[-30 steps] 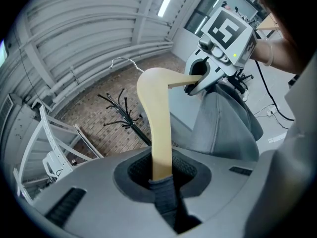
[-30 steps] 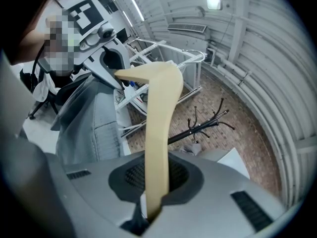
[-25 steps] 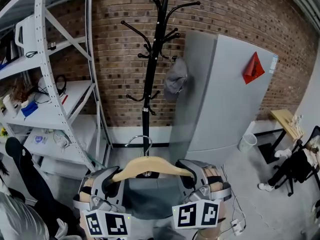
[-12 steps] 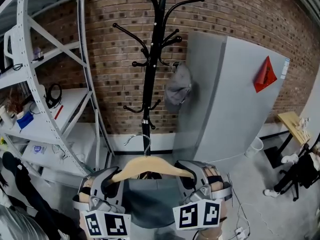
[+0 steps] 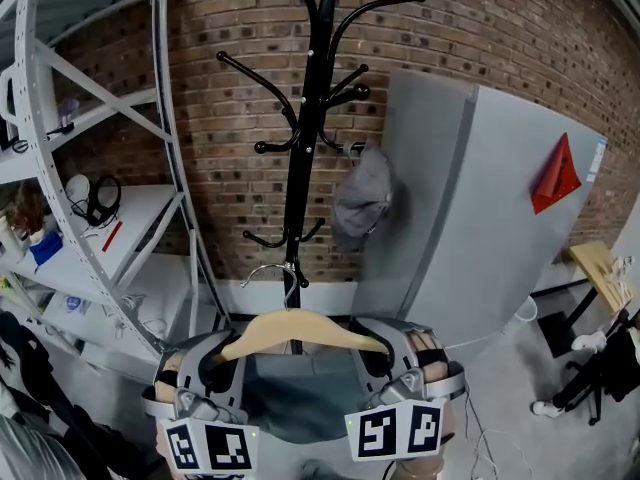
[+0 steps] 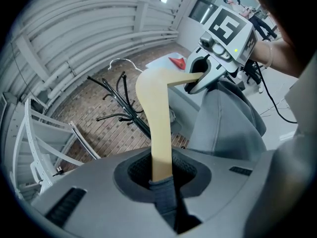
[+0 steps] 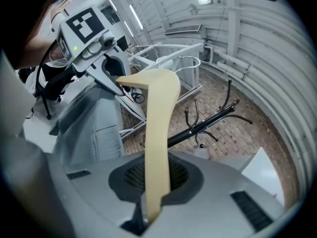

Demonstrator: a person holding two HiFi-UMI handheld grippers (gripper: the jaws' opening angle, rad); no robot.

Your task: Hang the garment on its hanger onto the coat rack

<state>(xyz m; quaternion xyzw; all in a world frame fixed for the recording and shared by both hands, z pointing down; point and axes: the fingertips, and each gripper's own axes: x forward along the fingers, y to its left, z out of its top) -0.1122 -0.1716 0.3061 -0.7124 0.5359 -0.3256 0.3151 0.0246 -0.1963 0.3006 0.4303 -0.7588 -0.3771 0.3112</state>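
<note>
1 wooden hanger point(image 5: 300, 330) carrying 1 grey garment point(image 5: 298, 398) sits at 6 o'clock, below 1 coat rack point(image 5: 300, 168). Its long axis runs 9-to-3, with the hook toward 12. 2 grippers hold it. The left gripper point(image 5: 226, 354) is clamped on wood plus fabric in the left gripper view. The right gripper point(image 5: 374, 350) is clamped on bare wood in the right gripper view. The head view hides both grips.

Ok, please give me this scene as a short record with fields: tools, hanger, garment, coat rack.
left tool: shut on the left end of the pale wooden hanger
right tool: shut on the hanger's other end
garment: grey fabric garment, draped under the hanger between the tools
hanger hook: silver metal hook, on no peg yet
coat rack: black metal coat rack, straight ahead
on rack: one grey cap
</note>
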